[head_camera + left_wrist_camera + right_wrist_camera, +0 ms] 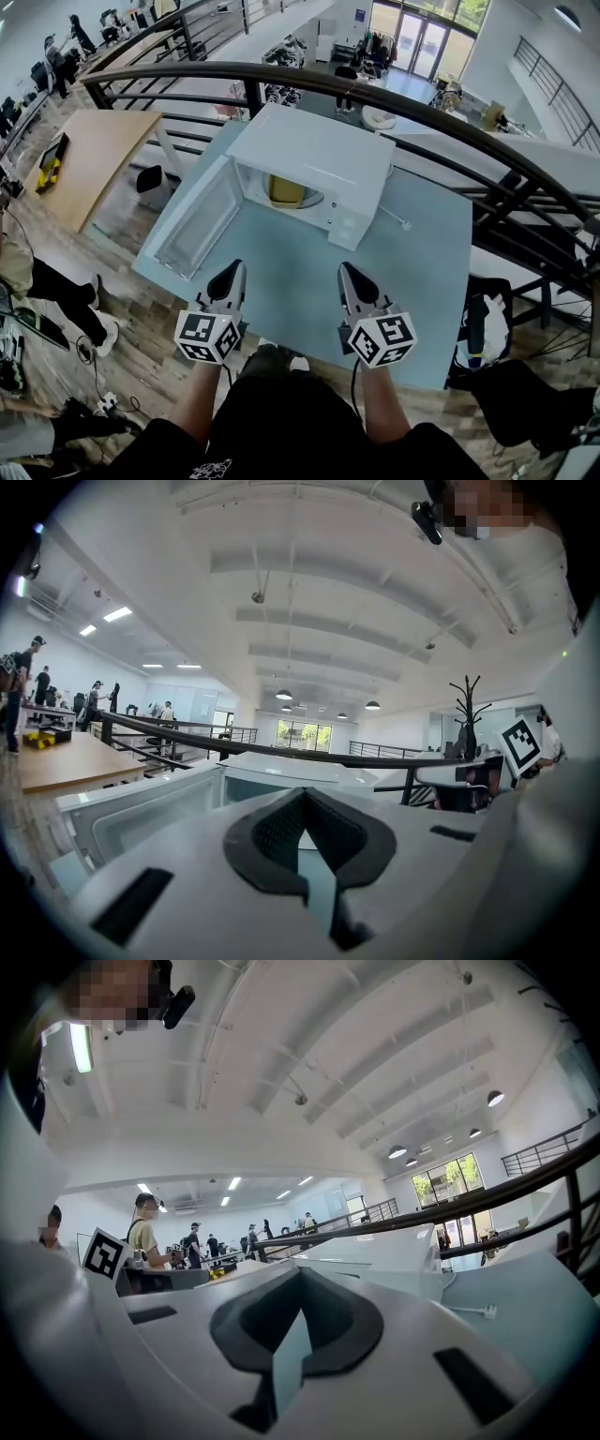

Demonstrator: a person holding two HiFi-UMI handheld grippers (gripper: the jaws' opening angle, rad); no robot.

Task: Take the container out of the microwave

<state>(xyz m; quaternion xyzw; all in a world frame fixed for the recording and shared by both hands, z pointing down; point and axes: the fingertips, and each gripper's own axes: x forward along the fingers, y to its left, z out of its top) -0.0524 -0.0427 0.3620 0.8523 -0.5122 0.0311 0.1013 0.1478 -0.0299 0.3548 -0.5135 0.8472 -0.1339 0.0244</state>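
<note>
The white microwave (314, 159) stands at the far side of the pale blue table (422, 281), its door (192, 225) swung wide to the left. Inside the cavity sits a yellow container (286, 191), partly hidden by the microwave's top. My left gripper (230, 271) and right gripper (350, 273) rest side by side near the table's front edge, both shut and holding nothing, well short of the microwave. The left gripper view shows the shut jaws (302, 795) below the microwave (309, 769) and its door (141, 808). In the right gripper view the jaws (298, 1275) point left of the microwave (375, 1249).
The microwave's white plug (405, 225) and cord lie on the table to its right. A dark curved railing (375, 94) runs behind the table. A wooden table (89, 159) stands to the left, a black bag (478, 333) to the right. People stand at the far left.
</note>
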